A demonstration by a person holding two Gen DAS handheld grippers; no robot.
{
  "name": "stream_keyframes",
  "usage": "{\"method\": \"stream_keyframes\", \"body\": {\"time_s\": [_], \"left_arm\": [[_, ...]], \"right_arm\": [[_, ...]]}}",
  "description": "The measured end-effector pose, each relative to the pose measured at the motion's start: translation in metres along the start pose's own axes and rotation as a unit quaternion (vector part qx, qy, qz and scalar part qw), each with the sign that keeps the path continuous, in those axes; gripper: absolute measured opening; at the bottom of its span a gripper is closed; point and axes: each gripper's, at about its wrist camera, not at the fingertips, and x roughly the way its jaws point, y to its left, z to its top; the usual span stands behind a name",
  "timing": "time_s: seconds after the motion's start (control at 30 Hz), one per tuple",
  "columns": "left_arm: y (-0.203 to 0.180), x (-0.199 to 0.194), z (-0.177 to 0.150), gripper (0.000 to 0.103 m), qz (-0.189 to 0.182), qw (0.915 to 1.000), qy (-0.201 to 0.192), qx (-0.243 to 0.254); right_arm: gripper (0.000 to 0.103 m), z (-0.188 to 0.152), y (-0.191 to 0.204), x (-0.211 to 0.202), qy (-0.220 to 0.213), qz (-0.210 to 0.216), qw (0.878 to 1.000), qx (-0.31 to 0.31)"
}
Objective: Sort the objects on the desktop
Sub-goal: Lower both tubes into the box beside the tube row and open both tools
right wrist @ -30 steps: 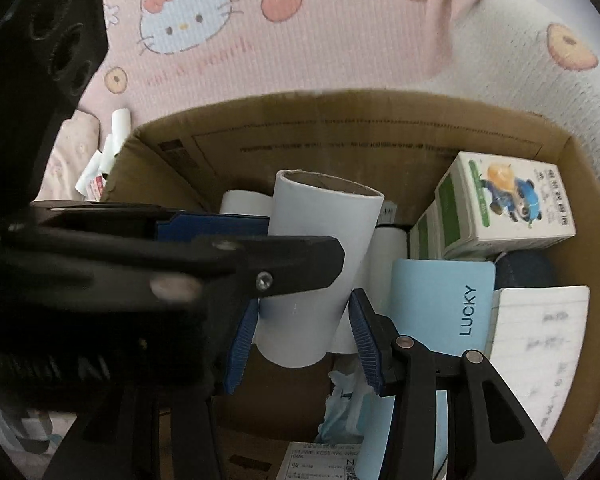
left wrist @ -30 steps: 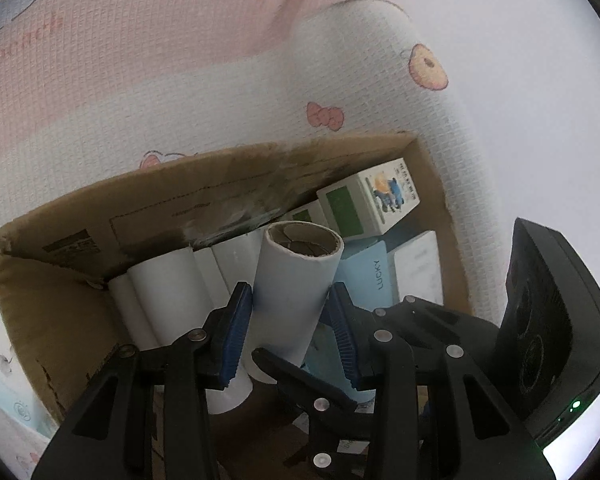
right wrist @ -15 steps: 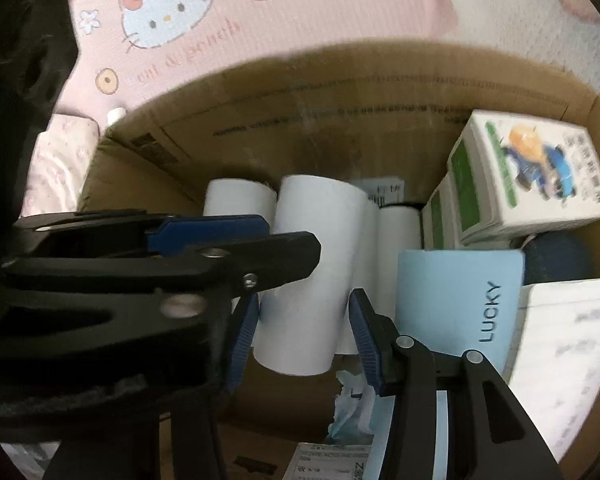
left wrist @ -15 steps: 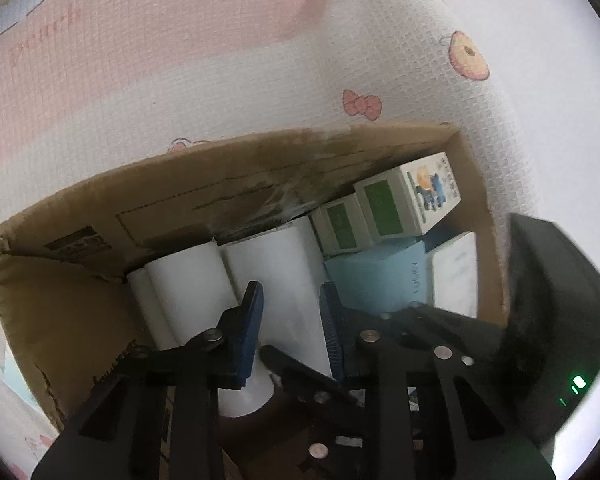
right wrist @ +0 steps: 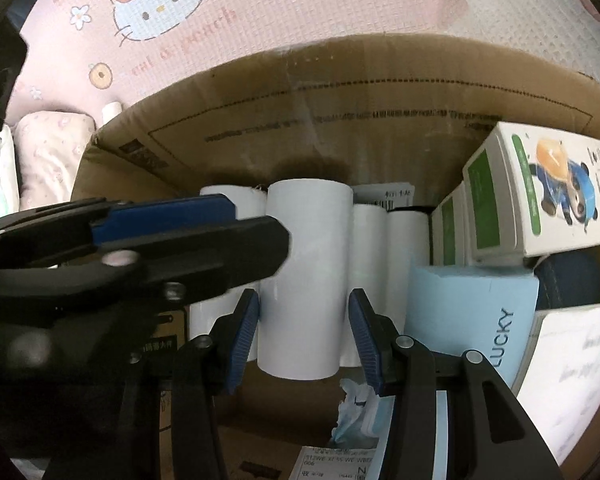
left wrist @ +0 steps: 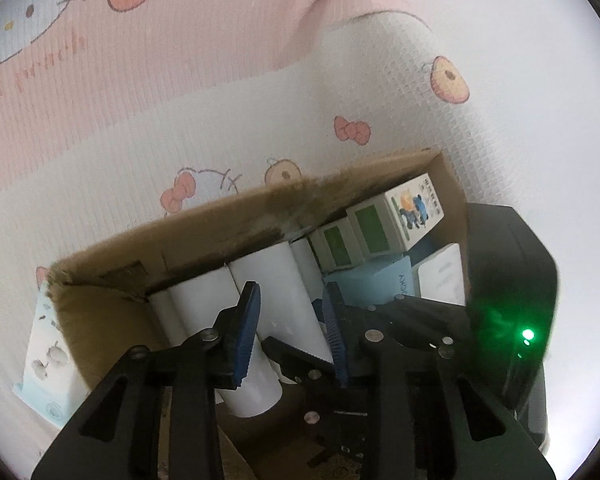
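Both grippers sit over the cardboard box (right wrist: pixel 340 92) w/ 1 white roll (right wrist: pixel 306 276) between them. Right gripper (right wrist: pixel 303 334): pads flank the roll's lower end, left pad touching or nearly so, thin gap at the right pad, so can't tell if it's a true clamp. Left gripper (left wrist: pixel 292 336): jaws opening, same roll between them, blue pads look slightly off its sides; reads as letting go.

Roll lies in the box's left half, alongside approx 3 other white rolls (right wrist: pixel 370 256) at its 3 and 9 o'clock. Green-and-white cartons (right wrist: pixel 540 196) are stacked at 2 o'clock, a light-blue LUCKY box (right wrist: pixel 472 312) at 4 o'clock, crumpled tissue (right wrist: pixel 356 404) at 5 o'clock on the box floor.

Progress, my guess: late stage. Rolls grouped, cartons grouped, box nearly full. Left to do: release this roll, pull both grippers clear. A pale-blue pack (left wrist: pixel 46 364) sits outside the box at 8 o'clock in the left view and may still need sorting.
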Motion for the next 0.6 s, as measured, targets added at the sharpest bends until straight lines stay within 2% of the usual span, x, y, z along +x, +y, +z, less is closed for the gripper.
{"method": "stream_keyframes", "body": {"time_s": [0.3, 0.47, 0.6], "left_arm": [[-0.003, -0.014, 0.002, 0.042, 0.009, 0.9993, -0.003, 0.035], [-0.002, -0.02, 0.004, 0.043, -0.009, 0.9994, -0.012, 0.032], [-0.009, -0.031, 0.0, 0.043, 0.023, 0.9976, -0.047, 0.045]], "right_arm": [[0.044, -0.011, 0.01, -0.003, -0.003, -0.008, 1.0, -0.003], [0.044, -0.022, 0.014, -0.015, -0.011, 0.006, 1.0, 0.004], [0.045, -0.037, 0.018, -0.034, -0.039, 0.013, 0.999, 0.025]]}}
